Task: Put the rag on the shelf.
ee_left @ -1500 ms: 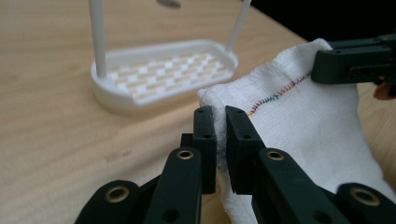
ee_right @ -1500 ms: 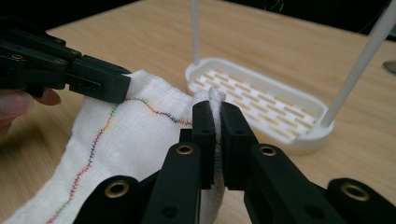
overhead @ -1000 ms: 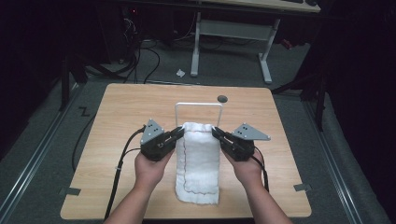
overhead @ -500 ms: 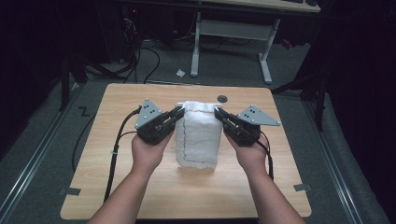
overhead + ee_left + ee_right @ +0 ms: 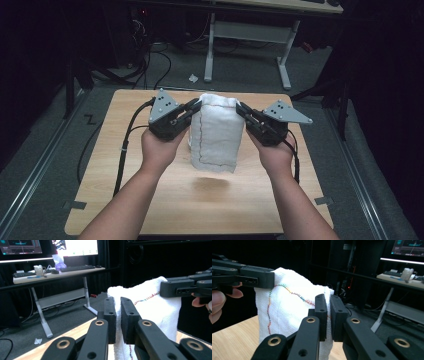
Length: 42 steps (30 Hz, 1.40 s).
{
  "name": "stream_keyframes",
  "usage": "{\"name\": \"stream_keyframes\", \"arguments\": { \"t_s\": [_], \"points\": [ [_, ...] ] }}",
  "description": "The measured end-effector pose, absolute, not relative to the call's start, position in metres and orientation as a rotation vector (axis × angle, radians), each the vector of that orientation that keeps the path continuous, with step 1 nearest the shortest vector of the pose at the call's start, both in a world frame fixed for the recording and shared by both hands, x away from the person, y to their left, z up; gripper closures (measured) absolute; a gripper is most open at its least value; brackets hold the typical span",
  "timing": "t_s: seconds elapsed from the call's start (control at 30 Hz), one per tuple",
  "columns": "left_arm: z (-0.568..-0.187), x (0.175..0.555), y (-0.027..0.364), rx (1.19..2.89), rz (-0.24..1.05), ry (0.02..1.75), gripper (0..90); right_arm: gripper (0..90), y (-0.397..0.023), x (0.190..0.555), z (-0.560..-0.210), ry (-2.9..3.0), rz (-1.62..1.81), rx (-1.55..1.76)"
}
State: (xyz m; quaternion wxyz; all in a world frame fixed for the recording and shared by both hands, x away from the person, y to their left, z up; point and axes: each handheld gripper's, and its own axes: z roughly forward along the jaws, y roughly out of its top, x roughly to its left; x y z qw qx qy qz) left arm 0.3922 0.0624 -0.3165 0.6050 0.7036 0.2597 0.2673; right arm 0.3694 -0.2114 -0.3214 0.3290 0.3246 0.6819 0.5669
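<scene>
A white towel (image 5: 217, 132) with coloured stitching along its hem hangs in the air above the wooden table (image 5: 140, 200), folded over and held by its two upper corners. My left gripper (image 5: 196, 105) is shut on the towel's left corner; in the left gripper view the cloth (image 5: 152, 302) is pinched between the black jaws (image 5: 118, 312). My right gripper (image 5: 240, 108) is shut on the right corner, and the right gripper view has the towel (image 5: 287, 307) clamped at its jaws (image 5: 328, 310). The towel's lower edge hangs clear of the tabletop.
A white-legged desk (image 5: 250, 35) stands beyond the table's far edge, with cables (image 5: 150, 60) on the dark floor beside it. Keyboards and monitors (image 5: 75, 247) sit on that desk. Black cables (image 5: 125, 145) trail from the grippers over the table's left side.
Both grippers have lifted the towel off the table and carried it up and away from the person. It lay flat on the table a second ago; now it hangs free.
</scene>
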Motion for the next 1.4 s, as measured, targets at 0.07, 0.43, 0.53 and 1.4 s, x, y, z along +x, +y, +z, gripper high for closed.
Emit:
{"name": "stream_keyframes", "arguments": {
  "t_s": [0.07,0.43,0.53,1.4],
  "points": [
    [-0.315,0.393,0.061,1.635,0.631,0.590,84.0,86.0,-0.212,0.369,-0.318,1.773,1.486,0.849],
    [-0.305,0.418,0.061,1.633,0.678,0.604,84.0,86.0,-0.206,0.390,-0.311,1.749,1.463,0.856],
    [-0.300,0.430,0.060,1.632,0.689,0.611,84.0,86.0,-0.206,0.404,-0.307,1.747,1.469,0.874],
    [-0.304,0.516,0.046,1.666,0.682,0.722,83.8,85.9,-0.209,0.502,-0.309,1.776,1.448,1.008]
  ]
}}
